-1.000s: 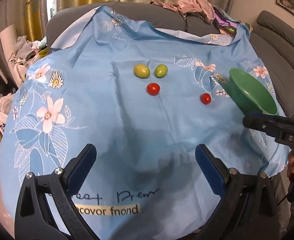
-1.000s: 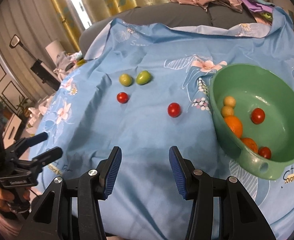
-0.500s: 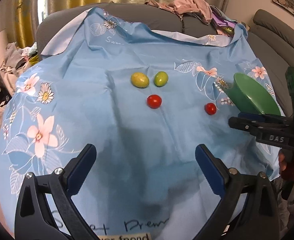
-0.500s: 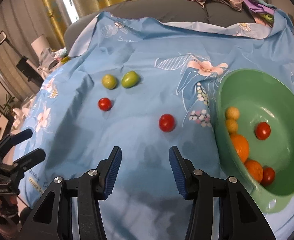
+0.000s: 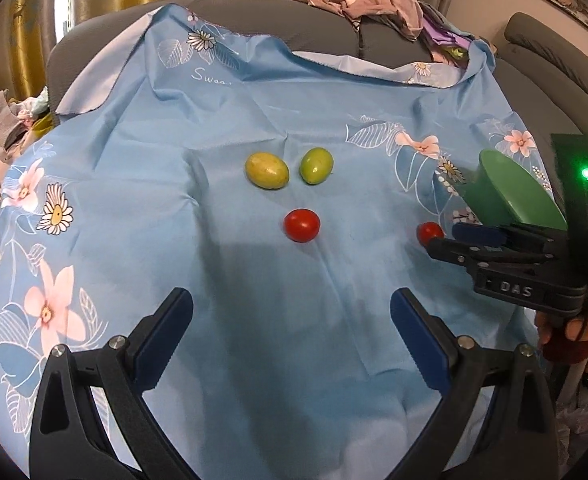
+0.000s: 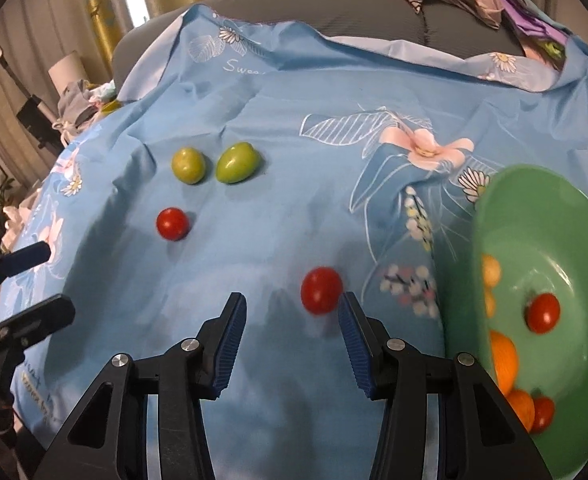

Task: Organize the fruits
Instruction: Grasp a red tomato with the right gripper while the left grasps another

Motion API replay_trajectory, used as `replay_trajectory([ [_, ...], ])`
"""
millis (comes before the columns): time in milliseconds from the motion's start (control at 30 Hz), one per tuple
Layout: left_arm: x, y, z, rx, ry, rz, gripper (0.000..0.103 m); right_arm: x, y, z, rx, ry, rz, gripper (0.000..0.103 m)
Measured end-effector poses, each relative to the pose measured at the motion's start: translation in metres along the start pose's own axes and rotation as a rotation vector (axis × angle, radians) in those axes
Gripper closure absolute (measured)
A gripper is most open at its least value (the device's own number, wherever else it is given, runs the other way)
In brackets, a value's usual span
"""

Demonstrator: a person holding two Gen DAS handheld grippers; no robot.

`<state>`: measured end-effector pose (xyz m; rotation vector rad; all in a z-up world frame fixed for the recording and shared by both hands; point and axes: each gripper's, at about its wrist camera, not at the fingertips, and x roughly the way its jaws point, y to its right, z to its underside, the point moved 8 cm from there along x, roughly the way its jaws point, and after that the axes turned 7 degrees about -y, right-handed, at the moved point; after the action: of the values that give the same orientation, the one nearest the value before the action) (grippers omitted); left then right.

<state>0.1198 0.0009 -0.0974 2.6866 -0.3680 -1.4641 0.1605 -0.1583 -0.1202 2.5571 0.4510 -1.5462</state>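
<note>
the right gripper (image 6: 292, 316), jaws apart and empty, sits just near of a red tomato (image 6: 321, 290); the left gripper (image 5: 292, 318) gapes wide, empty.

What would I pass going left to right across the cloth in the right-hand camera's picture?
Far red tomato → yellow-green fruit → green fruit → near red tomato, just ahead of the open right gripper → green bowl holding fruit.
</note>
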Motion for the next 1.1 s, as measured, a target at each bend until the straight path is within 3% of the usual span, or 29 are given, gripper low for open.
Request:
replay_trajectory([
  [167, 0.007, 0.0, -0.005, 0.008, -0.013, -0.001, 0.004, 0.013, 0.003, -0.007, -0.007, -0.016, 0.028, 0.053],
  [300, 0.016, 0.002, -0.011, 0.007, -0.028, 0.006, 0.004, 0.015, 0.006, -0.013, -0.017, -0.016, 0.039, 0.064],
  [567, 0.033, 0.004, -0.028, -0.002, -0.06, 0.016, 0.006, 0.031, 0.014, -0.014, -0.028, -0.064, 0.053, 0.072],
  [1033, 0.076, 0.013, -0.044, 0.065, -0.152, -0.016, 0.029, 0.015, 0.006, -0.004, -0.003, 0.004, -0.156, 0.076],
  [1100, 0.084, 0.015, -0.045, 0.078, -0.174, -0.019, 0.037, 0.014, 0.006, -0.004, 0.0, 0.011, -0.168, 0.076],
])
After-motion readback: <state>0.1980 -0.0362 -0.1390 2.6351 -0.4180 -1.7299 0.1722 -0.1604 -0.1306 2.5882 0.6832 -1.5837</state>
